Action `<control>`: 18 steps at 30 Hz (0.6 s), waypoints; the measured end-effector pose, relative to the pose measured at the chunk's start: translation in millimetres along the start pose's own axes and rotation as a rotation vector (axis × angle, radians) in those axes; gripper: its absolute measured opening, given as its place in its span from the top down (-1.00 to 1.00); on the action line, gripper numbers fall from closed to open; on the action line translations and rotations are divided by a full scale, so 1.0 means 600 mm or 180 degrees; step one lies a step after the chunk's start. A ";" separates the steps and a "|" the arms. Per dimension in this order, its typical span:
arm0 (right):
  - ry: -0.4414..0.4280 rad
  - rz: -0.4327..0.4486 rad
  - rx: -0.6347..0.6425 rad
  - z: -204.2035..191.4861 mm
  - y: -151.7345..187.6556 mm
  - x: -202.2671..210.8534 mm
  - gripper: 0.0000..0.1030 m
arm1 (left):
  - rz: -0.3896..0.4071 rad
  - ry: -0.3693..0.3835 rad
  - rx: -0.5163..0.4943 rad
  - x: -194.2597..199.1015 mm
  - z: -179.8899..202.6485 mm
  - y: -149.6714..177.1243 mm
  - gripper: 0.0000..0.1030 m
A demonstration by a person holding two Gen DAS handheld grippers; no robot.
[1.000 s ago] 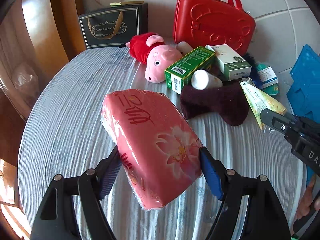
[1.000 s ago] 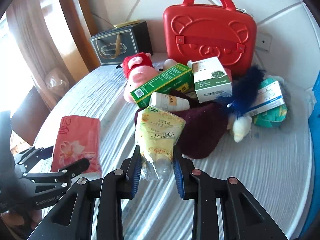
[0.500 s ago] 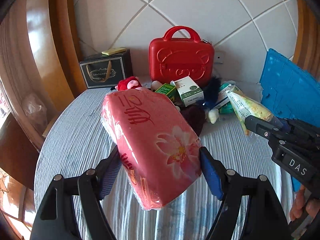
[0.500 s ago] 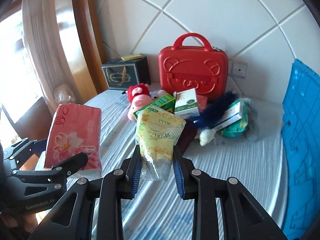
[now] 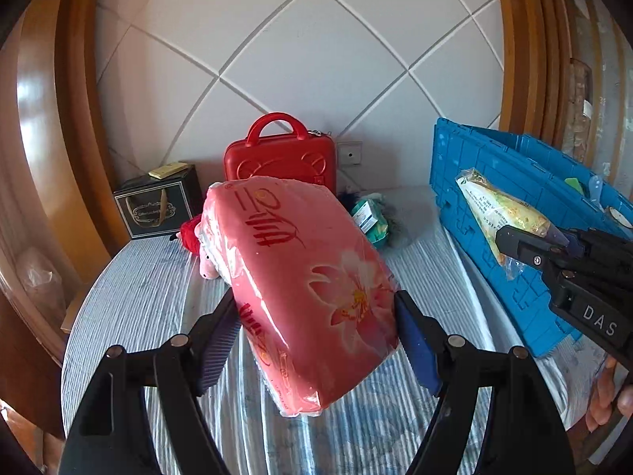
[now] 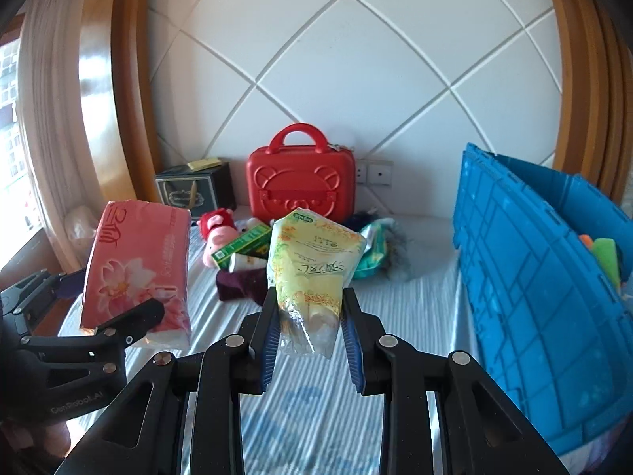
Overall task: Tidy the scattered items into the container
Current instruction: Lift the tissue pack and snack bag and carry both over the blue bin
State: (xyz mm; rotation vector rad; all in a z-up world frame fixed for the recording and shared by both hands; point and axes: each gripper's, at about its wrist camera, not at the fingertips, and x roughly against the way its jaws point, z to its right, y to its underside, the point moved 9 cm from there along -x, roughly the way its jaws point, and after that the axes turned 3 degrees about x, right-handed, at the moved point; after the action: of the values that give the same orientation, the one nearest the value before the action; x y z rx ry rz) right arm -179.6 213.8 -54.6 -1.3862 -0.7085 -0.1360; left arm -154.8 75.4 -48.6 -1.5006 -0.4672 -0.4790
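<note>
Gripping a pink tissue pack (image 5: 304, 289), the left gripper (image 5: 316, 328) has its jaws pressed against the pack's two long sides and holds it clear of the striped bedcover (image 5: 130, 308). The pack is a soft oblong block in glossy clear film, printed with red script and a pale pink flower; it is tilted, its far end higher. The right gripper (image 6: 308, 324) is clamped on a yellow-green refill pouch (image 6: 312, 261), pinched at its narrow transparent lower end, the wider printed top standing upward. Both items hang above the bedcover, the pouch nearer the blue crate (image 6: 526, 277), which stands at the right with coloured objects inside. Behind, beside a red case (image 6: 300, 186) and a dark gift box (image 6: 190, 190), lie a pig plush (image 6: 217, 233), a green carton (image 6: 241, 243) and a maroon cloth (image 6: 241, 285).
</note>
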 end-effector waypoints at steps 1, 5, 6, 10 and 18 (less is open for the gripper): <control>0.0041 0.0023 -0.0022 0.009 -0.001 0.012 0.45 | 0.0024 0.0046 -0.0026 0.005 0.012 -0.003 -0.46; 0.0212 0.0128 -0.0100 0.055 -0.009 0.059 0.45 | 0.0095 0.0182 -0.0125 0.018 0.071 -0.021 -0.46; 0.0243 0.0152 -0.0120 0.068 -0.010 0.069 0.45 | 0.0114 0.0212 -0.0147 0.020 0.087 -0.026 -0.46; 0.0382 0.0272 -0.0212 0.145 -0.015 0.108 0.45 | 0.0217 0.0311 -0.0265 0.024 0.166 -0.052 -0.46; 0.0644 0.0449 -0.0280 0.383 -0.024 0.170 0.45 | 0.0491 0.0519 -0.0356 0.014 0.402 -0.125 -0.46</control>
State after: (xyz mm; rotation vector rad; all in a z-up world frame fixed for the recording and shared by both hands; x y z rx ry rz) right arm -192.6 455.6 15.3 -1.4777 -0.4394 -0.1948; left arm -190.1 315.3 22.3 -1.5769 -0.1978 -0.5077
